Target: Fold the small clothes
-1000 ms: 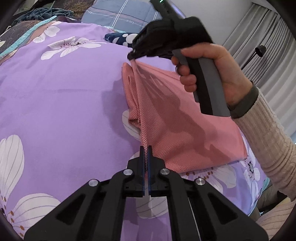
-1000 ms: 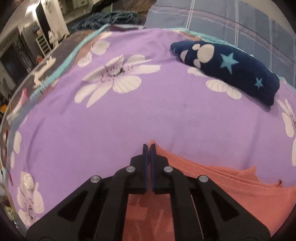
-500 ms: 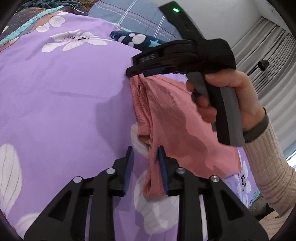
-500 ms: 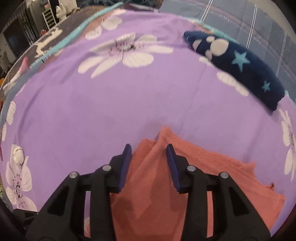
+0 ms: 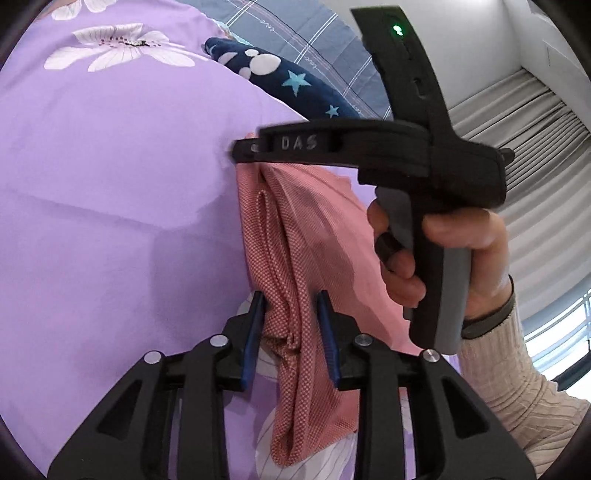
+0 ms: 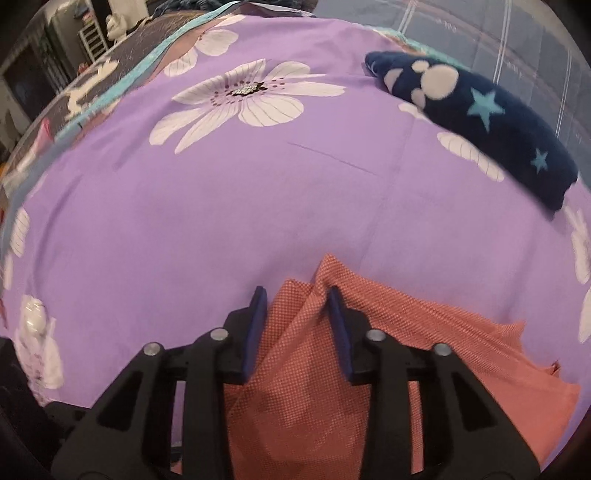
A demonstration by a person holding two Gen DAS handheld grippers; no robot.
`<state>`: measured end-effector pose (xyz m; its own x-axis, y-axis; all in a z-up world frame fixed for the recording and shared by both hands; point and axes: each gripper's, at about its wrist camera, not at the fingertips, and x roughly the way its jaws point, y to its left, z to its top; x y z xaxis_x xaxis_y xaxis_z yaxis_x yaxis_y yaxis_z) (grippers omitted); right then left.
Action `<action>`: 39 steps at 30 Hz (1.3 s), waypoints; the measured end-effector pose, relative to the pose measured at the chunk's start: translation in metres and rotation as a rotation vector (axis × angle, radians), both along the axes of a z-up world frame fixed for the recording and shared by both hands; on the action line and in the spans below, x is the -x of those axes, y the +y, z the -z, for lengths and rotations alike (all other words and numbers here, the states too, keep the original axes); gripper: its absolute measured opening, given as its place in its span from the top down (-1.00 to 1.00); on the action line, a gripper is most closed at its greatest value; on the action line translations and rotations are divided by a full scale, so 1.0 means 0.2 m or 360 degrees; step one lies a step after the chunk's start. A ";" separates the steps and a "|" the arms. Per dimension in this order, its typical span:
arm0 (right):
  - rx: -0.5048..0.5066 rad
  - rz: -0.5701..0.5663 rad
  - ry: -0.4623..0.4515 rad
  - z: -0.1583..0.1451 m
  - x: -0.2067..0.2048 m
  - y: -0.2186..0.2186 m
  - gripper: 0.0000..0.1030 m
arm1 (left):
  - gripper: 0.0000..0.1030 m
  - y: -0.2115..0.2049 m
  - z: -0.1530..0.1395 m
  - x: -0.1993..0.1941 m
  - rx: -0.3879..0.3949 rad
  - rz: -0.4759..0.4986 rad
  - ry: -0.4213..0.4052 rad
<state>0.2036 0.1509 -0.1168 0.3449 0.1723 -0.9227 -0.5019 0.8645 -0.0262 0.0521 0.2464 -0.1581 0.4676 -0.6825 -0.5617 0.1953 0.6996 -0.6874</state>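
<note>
A second ago both my grippers pinched the coral garment (image 5: 295, 236). Now my left gripper (image 5: 290, 314) and right gripper (image 6: 297, 306) are spread, the cloth loose between them.

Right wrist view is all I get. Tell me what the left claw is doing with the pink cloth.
Observer: The left claw is open, and a bunched fold of the pink cloth lies between its fingers.
Operator: Describe my right claw from that side.
Observer: A hand in a cream ribbed sleeve grips the handle of the right claw.
Operator: Report its status light.
Observer: A green light glows on its top bar.
</note>
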 end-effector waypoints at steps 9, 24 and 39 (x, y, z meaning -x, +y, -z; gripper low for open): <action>-0.0140 0.0058 -0.0016 -0.03 -0.03 -0.06 0.90 | 0.99 -0.09 -0.15 0.22 -0.0513 -0.0112 -0.0194; -0.0224 -0.0086 -0.0137 -0.18 0.17 -0.16 0.09 | 0.41 -0.06 -0.18 0.24 -0.0469 -0.0136 -0.0184; -0.0220 -0.0058 -0.0015 0.02 0.10 -0.11 -0.11 | 0.27 -0.07 -0.10 0.31 -0.0788 -0.0126 -0.0179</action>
<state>0.1845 0.1287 -0.1199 0.3445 0.3103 -0.8860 -0.5334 0.8413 0.0872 -0.0103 0.2319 -0.1391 0.5833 -0.3074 -0.7518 0.1826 0.9515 -0.2475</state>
